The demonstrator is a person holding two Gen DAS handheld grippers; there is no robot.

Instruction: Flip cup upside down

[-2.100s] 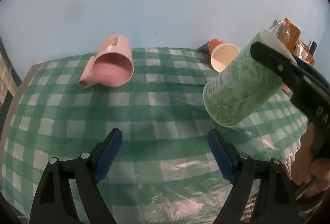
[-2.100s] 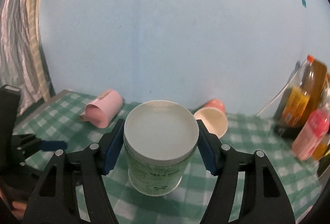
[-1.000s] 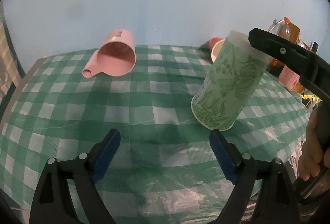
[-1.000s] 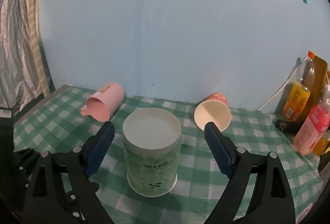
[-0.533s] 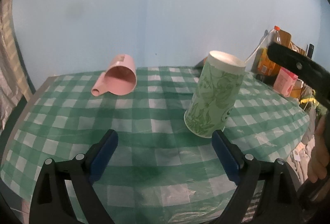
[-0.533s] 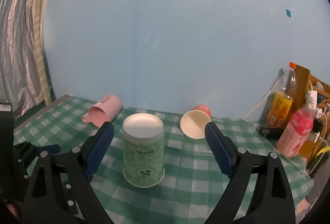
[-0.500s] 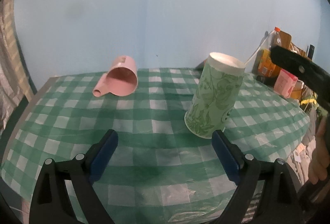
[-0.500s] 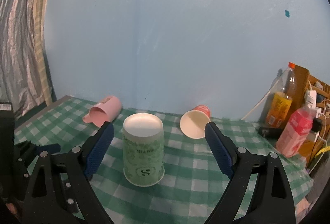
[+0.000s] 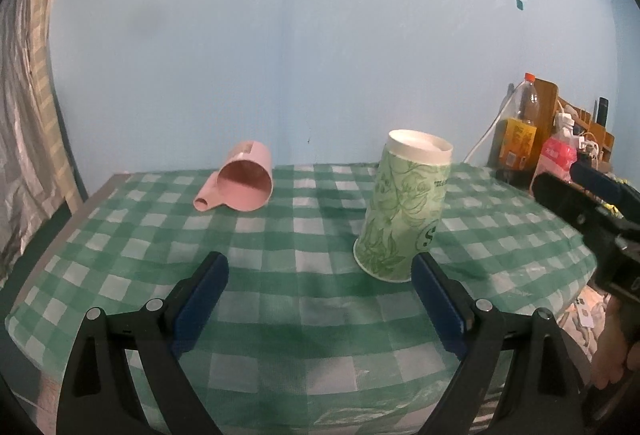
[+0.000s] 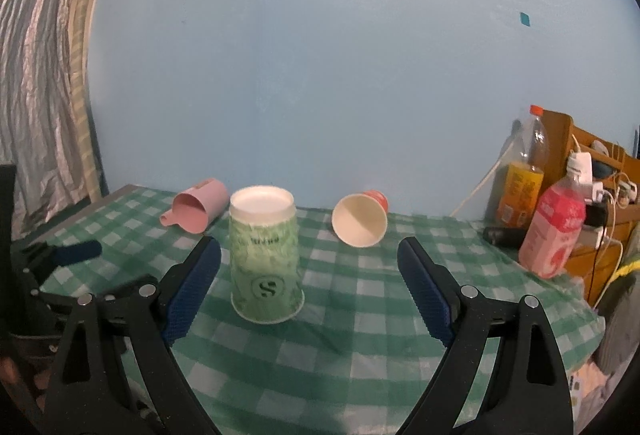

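A green floral paper cup (image 9: 404, 209) stands upside down on the green checked tablecloth (image 9: 280, 307), its white base up; it also shows in the right wrist view (image 10: 265, 255). My left gripper (image 9: 320, 299) is open and empty, drawn back near the table's front edge, the cup just beyond its right finger. My right gripper (image 10: 310, 291) is open and empty, drawn back from the cup, which stands near its left finger. The right gripper also shows at the right edge of the left wrist view (image 9: 592, 203).
A pink mug (image 10: 198, 211) lies on its side at the back left, also seen in the left wrist view (image 9: 242, 183). A red-and-white paper cup (image 10: 362, 219) lies on its side at the back. Bottles (image 10: 554, 227) and a wooden rack stand at the right.
My right gripper set the green cup down upside down, opened and pulled back from it. Both grippers have drawn away from the table.
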